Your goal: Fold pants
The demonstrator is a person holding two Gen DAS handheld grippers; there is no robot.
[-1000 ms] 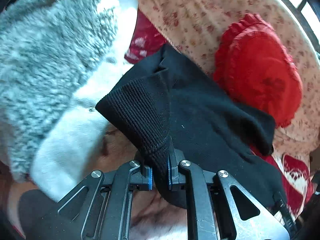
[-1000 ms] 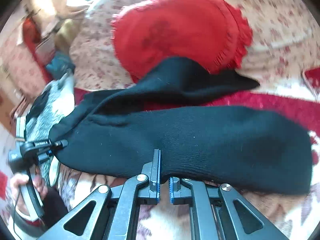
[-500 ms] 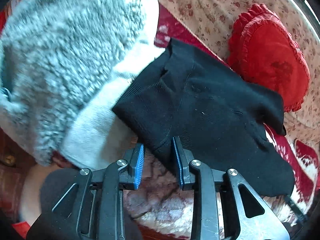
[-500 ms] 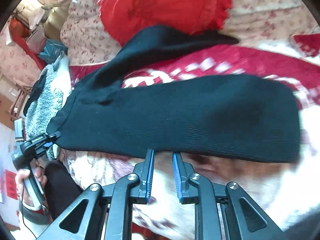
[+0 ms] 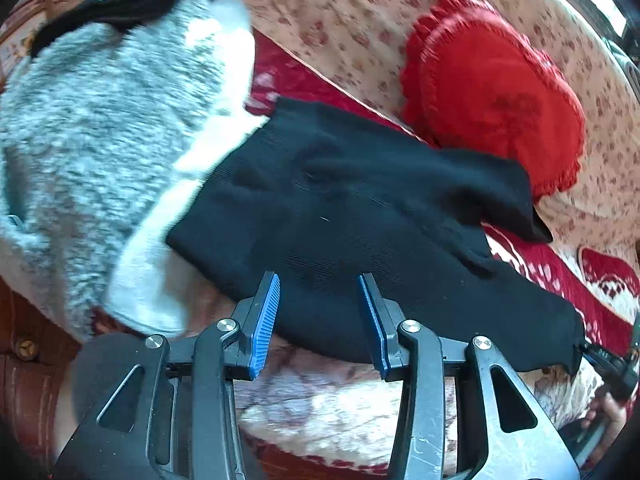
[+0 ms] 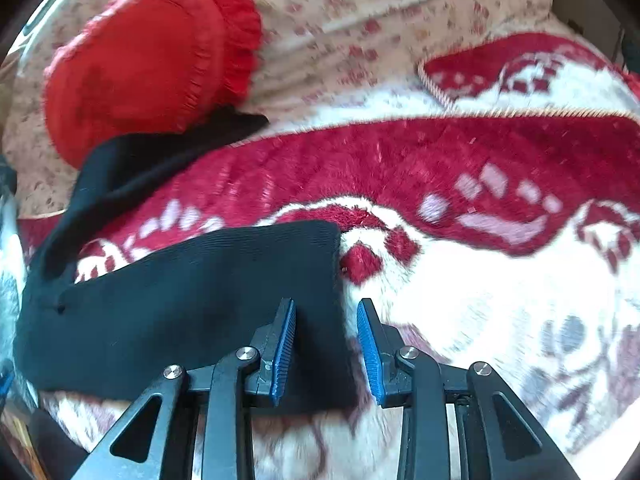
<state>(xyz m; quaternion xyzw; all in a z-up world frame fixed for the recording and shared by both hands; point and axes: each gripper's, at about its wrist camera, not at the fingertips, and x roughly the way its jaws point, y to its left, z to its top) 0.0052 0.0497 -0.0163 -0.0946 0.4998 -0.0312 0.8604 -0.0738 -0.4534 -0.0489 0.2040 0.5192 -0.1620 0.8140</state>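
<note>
The black knit pants (image 5: pixel 360 216) lie spread on a red-and-white blanket (image 6: pixel 460 168), one leg folded back toward the red cushion. My left gripper (image 5: pixel 318 320) is open, its blue pads either side of the near waist edge. My right gripper (image 6: pixel 326 344) is open over the near leg-end corner of the pants (image 6: pixel 192 292); cloth lies between its jaws but is not clamped. The right gripper also shows at the far right of the left wrist view (image 5: pixel 608 368), at the leg end.
A red heart-shaped cushion (image 5: pixel 492 92) leans on the floral sofa back (image 5: pixel 352 12) behind the pants. A grey-and-white fluffy garment (image 5: pixel 92 136) lies to the left, touching the waist end. The cushion also shows in the right wrist view (image 6: pixel 148 64).
Both grippers were shut on the pants a second ago, then opened and let them drop flat on the blanket. The right gripper has moved right along to the leg end.
</note>
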